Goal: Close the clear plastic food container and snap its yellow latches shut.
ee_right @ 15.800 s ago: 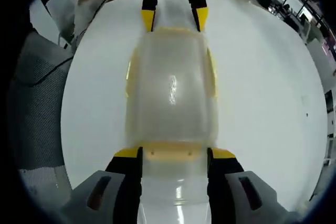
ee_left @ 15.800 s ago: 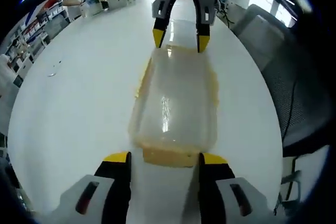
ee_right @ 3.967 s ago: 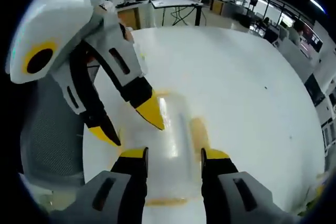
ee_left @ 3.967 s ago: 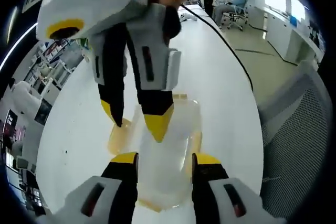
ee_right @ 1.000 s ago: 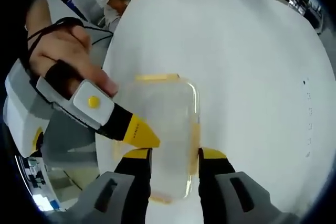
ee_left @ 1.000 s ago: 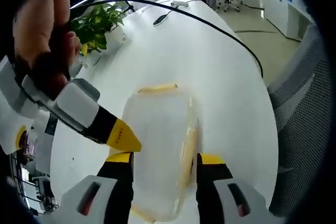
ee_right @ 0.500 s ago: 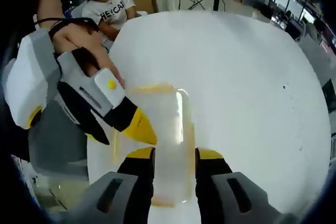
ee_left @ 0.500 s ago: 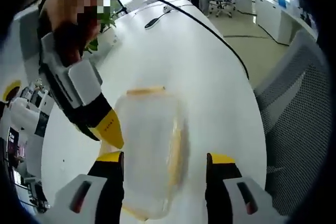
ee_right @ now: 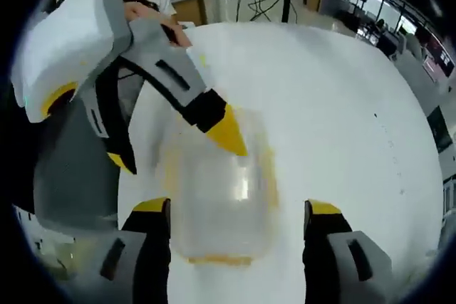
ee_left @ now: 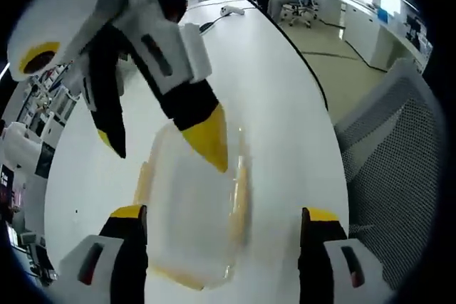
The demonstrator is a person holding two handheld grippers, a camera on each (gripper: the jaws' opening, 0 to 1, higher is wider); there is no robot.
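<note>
Clear plastic food container (ee_left: 192,218) lies lid-on between the wide-apart jaws of the left gripper (ee_left: 224,215). Right gripper (ee_right: 235,211), jaws likewise spread, straddles it, probably to reach the yellow latches (ee_left: 240,201).

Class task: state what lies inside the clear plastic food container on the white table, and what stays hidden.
The container looks empty; the white table shows through it. A yellow tip of the other hand-held gripper covers part of its lid.

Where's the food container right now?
In both views the clear food container sits on the white table, between each open gripper's jaws, with the other gripper's yellow tip over it.
</note>
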